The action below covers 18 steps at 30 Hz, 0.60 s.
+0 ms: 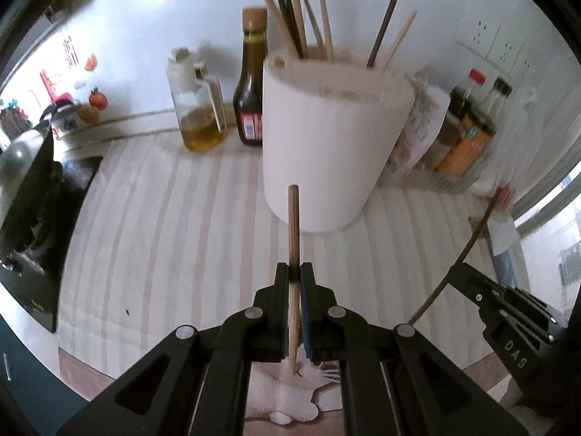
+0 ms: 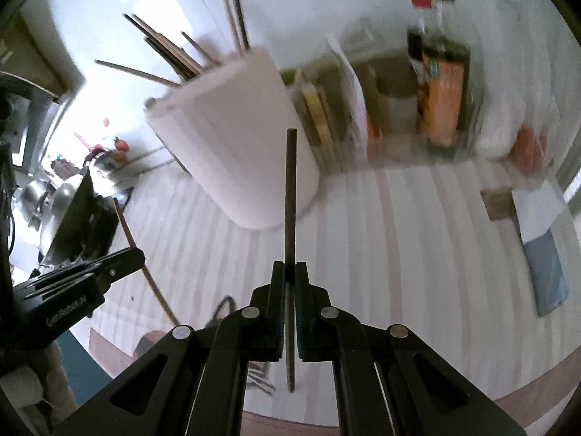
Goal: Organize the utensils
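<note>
A white utensil holder (image 1: 326, 138) stands on the striped cloth (image 1: 163, 236) with several chopsticks (image 1: 290, 11) sticking up from it. My left gripper (image 1: 295, 272) is shut on a light wooden chopstick (image 1: 293, 225), held upright just in front of the holder. My right gripper (image 2: 289, 270) is shut on a dark chopstick (image 2: 290, 196), also upright, near the holder (image 2: 236, 138). The right gripper shows at the right of the left wrist view (image 1: 508, 309). The left gripper shows at the left of the right wrist view (image 2: 72, 276).
An oil cruet (image 1: 198, 101) and a dark sauce bottle (image 1: 250, 83) stand left of the holder. More bottles (image 1: 468, 123) sit in a rack at the right. A black stove (image 1: 32, 225) lies at the left. A blue cloth (image 2: 544, 265) lies at the right.
</note>
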{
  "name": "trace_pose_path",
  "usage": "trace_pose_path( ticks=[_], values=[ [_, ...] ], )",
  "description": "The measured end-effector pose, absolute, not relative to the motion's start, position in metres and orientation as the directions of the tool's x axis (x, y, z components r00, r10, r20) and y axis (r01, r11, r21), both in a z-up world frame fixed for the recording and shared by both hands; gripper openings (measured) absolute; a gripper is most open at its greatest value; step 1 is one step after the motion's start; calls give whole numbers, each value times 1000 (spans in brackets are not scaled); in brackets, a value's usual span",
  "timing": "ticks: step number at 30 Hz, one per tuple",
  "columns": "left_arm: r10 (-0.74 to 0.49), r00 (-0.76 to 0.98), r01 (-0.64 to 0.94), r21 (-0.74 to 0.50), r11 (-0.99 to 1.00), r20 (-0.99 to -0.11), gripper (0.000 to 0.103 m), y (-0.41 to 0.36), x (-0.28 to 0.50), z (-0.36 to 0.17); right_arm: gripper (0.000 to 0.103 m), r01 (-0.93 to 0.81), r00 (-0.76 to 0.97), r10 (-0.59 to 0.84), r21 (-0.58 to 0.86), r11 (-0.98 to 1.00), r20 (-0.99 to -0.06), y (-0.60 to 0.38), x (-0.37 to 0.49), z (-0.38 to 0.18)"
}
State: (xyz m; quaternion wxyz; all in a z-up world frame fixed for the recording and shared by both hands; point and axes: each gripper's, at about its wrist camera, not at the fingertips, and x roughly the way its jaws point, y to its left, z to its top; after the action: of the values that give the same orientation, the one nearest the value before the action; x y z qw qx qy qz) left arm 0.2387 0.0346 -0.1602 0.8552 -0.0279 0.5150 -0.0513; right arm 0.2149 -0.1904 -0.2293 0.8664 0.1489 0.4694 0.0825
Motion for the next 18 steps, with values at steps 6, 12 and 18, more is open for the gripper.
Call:
trace_pose_path(
  ticks=[6,12,18],
  values=[
    [-121,532,63,-103,993,-838,3,38,243,-129,4,-23,623,271,329,944,-734,-188,216,-195],
    [-141,592,70,-124,990,-793,3,40,248,-97,0,-49,695,273,335,941,-665,-192,217,-151],
    [-117,616,47,-112,993,-779,3,42,258,-92,0,-1,626,338,433,901,-702,-211,241,-157]
  ],
)
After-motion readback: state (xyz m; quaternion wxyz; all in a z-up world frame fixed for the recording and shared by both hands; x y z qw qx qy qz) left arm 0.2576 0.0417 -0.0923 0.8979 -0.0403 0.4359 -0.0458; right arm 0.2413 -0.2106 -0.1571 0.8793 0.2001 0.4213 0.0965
